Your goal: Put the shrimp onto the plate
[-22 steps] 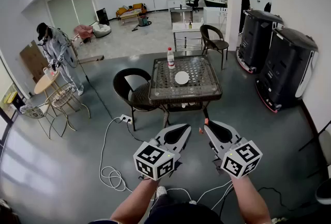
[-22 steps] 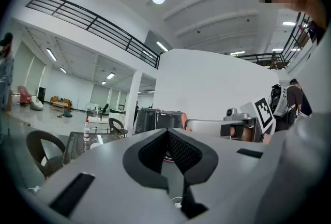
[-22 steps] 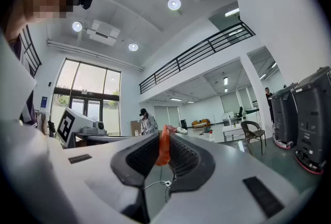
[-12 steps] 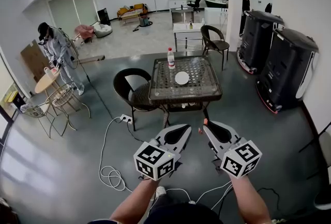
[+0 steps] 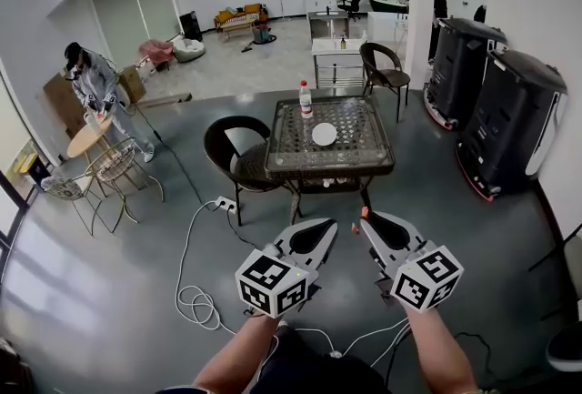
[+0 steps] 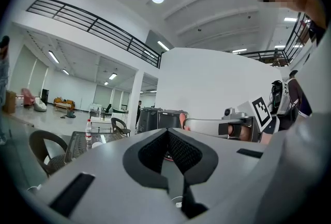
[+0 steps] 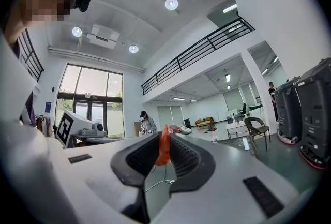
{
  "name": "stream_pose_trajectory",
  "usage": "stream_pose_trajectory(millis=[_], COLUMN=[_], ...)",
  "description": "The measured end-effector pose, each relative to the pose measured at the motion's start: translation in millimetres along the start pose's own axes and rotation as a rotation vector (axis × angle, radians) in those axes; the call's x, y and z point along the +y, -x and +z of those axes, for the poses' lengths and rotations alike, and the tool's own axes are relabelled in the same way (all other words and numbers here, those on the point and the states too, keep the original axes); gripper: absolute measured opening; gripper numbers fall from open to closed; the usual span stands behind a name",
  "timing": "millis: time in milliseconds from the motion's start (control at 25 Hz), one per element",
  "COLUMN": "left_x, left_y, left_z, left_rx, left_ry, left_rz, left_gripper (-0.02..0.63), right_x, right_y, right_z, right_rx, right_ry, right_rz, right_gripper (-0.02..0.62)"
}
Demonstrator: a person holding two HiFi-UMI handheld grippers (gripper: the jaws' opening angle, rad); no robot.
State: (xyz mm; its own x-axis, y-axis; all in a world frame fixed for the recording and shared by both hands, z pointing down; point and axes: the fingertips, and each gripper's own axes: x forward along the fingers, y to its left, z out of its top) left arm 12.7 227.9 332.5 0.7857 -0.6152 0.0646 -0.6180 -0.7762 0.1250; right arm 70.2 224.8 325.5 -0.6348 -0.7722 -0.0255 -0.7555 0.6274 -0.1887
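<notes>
While the shrimp point(image 7: 163, 148) sits pinched at the very tips of the right tool point(image 5: 366, 221), it could slip out and drop to the floor point(image 5: 136, 292): the hold looks slim, and open ground separates it from the plate point(image 5: 324, 135) at the middle of the surface point(image 5: 373, 166). Both forearms point(image 5: 435, 348) reach forward and low, tools side by side; the left tool point(image 5: 324, 228) is closed and empty.

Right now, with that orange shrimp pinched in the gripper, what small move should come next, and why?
Probably a step forward toward the table, with the right gripper shut on the shrimp. The white plate sits on that table, far ahead of the gripper across open floor, so it looks out of reach from here.
</notes>
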Motion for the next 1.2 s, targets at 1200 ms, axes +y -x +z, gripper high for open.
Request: stream_pose_trajectory(millis=[1200], left_x=[125.0], left_y=[-107.0], left_z=[-14.5], left_rx=[0.028], left_ry=[0.075], left_rz=[-0.056], left_gripper=[0.009], right_x=[-106.5], right_y=[-114.8], right_z=[-16.3], right_rx=[0.039], right_ry=[-0.033], right_rz=[-0.067], right_gripper=[0.064])
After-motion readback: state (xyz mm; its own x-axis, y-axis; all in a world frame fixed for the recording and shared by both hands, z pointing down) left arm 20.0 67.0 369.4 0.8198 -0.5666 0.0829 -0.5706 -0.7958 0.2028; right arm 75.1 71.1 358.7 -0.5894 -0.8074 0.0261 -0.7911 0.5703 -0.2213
